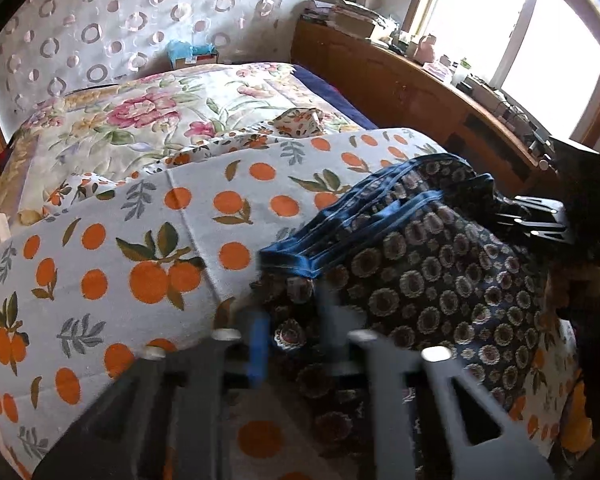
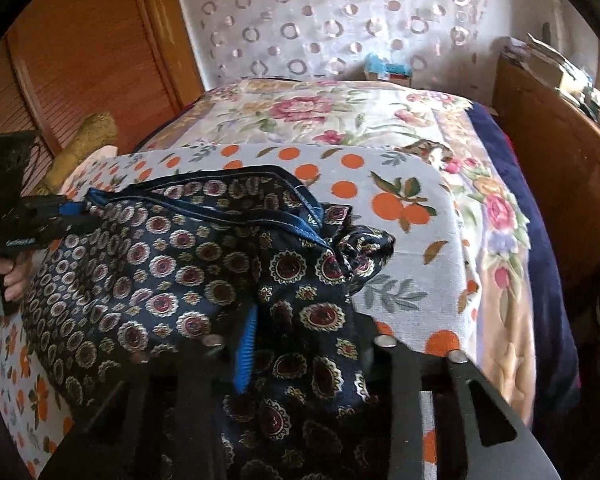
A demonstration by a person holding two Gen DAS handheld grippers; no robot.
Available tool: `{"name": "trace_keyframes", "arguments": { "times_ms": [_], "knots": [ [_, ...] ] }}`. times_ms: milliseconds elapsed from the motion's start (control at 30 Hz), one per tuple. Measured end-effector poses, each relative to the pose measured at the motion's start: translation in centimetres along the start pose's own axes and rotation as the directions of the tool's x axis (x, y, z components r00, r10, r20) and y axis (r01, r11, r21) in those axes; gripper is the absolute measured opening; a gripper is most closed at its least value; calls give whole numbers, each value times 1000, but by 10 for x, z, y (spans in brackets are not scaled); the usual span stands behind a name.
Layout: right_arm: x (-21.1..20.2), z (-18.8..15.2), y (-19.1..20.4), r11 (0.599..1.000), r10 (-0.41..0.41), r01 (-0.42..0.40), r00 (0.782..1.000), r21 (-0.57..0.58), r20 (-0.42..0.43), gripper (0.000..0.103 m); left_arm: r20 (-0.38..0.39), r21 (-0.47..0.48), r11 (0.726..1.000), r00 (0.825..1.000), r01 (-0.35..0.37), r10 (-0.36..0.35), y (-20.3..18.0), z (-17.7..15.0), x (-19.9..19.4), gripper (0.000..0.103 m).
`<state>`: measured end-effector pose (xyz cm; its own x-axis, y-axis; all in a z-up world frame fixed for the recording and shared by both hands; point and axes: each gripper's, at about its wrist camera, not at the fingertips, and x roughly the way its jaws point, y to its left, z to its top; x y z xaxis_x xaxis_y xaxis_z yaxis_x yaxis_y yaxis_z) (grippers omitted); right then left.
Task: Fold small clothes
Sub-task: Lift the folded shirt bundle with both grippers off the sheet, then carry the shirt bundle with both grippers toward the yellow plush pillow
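Note:
A small navy garment (image 1: 420,280) with round medallion print and a blue-trimmed hem lies bunched on an orange-print towel (image 1: 140,248) spread over the bed. In the left wrist view my left gripper (image 1: 292,344) is at the garment's near edge, jaws shut on the cloth, one blue pad showing. My right gripper (image 1: 512,216) holds the garment's right side. In the right wrist view my right gripper (image 2: 300,344) is shut on a fold of the garment (image 2: 180,272). The left gripper (image 2: 72,212) pinches its left edge, with a hand (image 2: 4,276) on the handle.
Under the towel lies a floral quilt (image 1: 172,108) on the bed. A wooden headboard shelf (image 1: 420,92) crowded with books and small items runs along the right below a window. A patterned curtain (image 2: 340,24) hangs behind the bed and a wooden door (image 2: 84,60) stands at left.

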<state>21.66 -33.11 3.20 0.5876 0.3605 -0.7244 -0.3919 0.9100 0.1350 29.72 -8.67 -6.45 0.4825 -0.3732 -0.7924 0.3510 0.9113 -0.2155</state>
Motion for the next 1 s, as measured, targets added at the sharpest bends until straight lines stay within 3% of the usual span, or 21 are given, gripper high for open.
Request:
{"name": "trace_keyframes", "arguments": {
  "times_ms": [33, 133, 500, 733, 1000],
  "knots": [
    [-1, -1, 0, 1000, 3, -3, 1000, 0, 5, 19, 5, 4, 1000, 1000, 4, -4, -1, 0, -2, 6],
    [-7, -3, 4, 1000, -14, 14, 999, -10, 36, 13, 46, 45, 999, 999, -5, 3, -15, -1, -19, 5],
    [-54, 2, 39, 998, -35, 45, 977, -46, 213, 11, 245, 94, 995, 969, -25, 1, -44, -6, -111, 4],
    [-62, 20, 70, 989, 4, 39, 960, -145, 281, 11, 330, 47, 995, 942, -84, 64, -21, -16, -151, 4],
    [-43, 59, 106, 956, 79, 13, 951, -294, 300, 11, 402, -61, 982, 896, -179, 189, 27, -36, -199, 4]
  ]
}}
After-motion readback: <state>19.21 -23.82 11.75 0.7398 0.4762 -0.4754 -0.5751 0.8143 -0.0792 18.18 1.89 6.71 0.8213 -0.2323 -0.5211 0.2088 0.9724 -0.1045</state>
